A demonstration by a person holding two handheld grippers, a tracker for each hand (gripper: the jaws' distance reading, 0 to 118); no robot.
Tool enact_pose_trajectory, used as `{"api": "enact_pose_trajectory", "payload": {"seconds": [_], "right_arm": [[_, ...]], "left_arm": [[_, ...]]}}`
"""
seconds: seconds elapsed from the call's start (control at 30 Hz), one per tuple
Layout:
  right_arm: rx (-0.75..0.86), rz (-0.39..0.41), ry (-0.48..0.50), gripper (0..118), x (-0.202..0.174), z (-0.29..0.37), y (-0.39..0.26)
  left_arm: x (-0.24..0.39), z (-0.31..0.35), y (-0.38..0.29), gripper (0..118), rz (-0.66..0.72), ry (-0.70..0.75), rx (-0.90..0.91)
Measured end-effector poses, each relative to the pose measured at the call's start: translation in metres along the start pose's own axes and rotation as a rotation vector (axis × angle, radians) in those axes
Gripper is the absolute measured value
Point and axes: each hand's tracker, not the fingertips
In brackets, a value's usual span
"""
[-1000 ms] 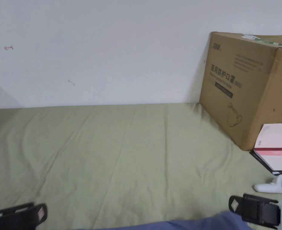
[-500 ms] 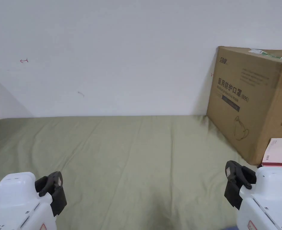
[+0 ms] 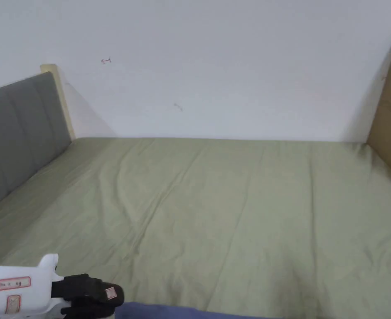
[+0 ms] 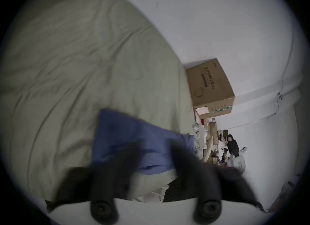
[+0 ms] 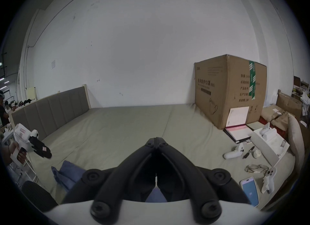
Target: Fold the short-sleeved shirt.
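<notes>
While hovering over the near edge of the bed (image 3: 232,199), keeps the right tool (image 5: 156,138) pressed tip to tip, with nothing between the jaws. Shows blue cloth directly under that tool's base, which puts the short-sleeved shirt (image 5: 67,173) beneath it and running off to its left. Lies rumpled on the bed's near edge, not yet spread or folded.

Seen from the head view as a low blue strip along that same edge, so probably has its long axis running left to right across the bed, parallel to the near edge. Reaches as far as the left tool (image 3: 114,300), held just above the bed at the shirt's left end. Points that tool down at the cloth in the left gripper view, jaws blurred but apparently parted, gripping nothing.

Judged from this: one tool near each end of the shirt, the right one closer above it but needing to part its jaws before any pinch. Calls for a drop straight down onto the cloth rather than a reach forward.

Farther up the bed, only bare green sheet. Off toward the bed's right side, a phone (image 5: 250,193) near the edge, then a cardboard box (image 5: 226,91) at the far right corner. At the bed's left end, a grey headboard (image 3: 15,133).
</notes>
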Motion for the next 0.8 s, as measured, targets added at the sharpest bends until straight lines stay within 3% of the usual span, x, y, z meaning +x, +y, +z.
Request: {"api": "enact_pose_trajectory", "payload": {"seconds": [0.03, 0.07, 0.1, 0.2, 0.33, 0.47, 0.6, 0.63, 0.67, 0.7, 0.73, 0.77, 0.8], "right_arm": [[-0.012, 0.003, 0.002, 0, -0.002, -0.002, -0.002], [-0.027, 0.006, 0.007, 0, -0.004, -0.004, -0.003], [-0.039, 0.008, 0.011, 0, -0.007, -0.006, -0.005], [-0.077, 0.008, 0.025, 0, -0.016, -0.011, -0.005], [-0.114, 0.017, 0.031, 0, -0.023, -0.018, -0.001], [-0.133, 0.042, 0.030, 0, -0.027, -0.023, 0.005], [-0.153, 0.019, 0.050, 0, -0.030, -0.027, 0.009], [-0.155, 0.012, 0.052, 0, -0.032, -0.027, 0.010], [-0.159, 0.003, 0.054, 0, -0.030, -0.028, 0.009], [-0.164, -0.005, 0.058, 0, -0.030, -0.029, 0.008], [-0.170, -0.012, 0.062, 0, -0.030, -0.030, 0.008], [-0.177, -0.015, 0.064, 0, -0.031, -0.030, 0.007], [-0.184, -0.018, 0.061, 0, -0.030, -0.031, 0.005]], "left_arm": [[-0.013, -0.003, 0.000, 110, 0.021, 0.008, -0.008], [-0.027, -0.007, -0.001, 118, 0.050, 0.010, -0.024], [-0.040, -0.004, -0.002, 116, 0.072, -0.016, 0.038], [-0.068, -0.007, 0.014, 118, 0.165, -0.085, 0.006], [-0.075, -0.042, -0.020, 118, 0.267, -0.253, -0.062], [-0.056, -0.067, -0.024, 118, 0.270, -0.477, -0.104], [-0.035, -0.085, -0.028, 117, 0.220, -0.478, -0.097], [-0.033, -0.085, -0.027, 106, 0.224, -0.458, -0.075], [-0.036, -0.086, -0.027, 76, 0.237, -0.386, -0.066], [-0.039, -0.091, -0.028, 6, 0.238, -0.200, -0.087], [-0.042, -0.093, -0.034, 7, 0.198, -0.082, -0.090], [-0.015, -0.084, -0.034, 7, 0.173, -0.299, -0.039], [0.002, -0.089, -0.030, 8, 0.108, -0.175, -0.067]]}}
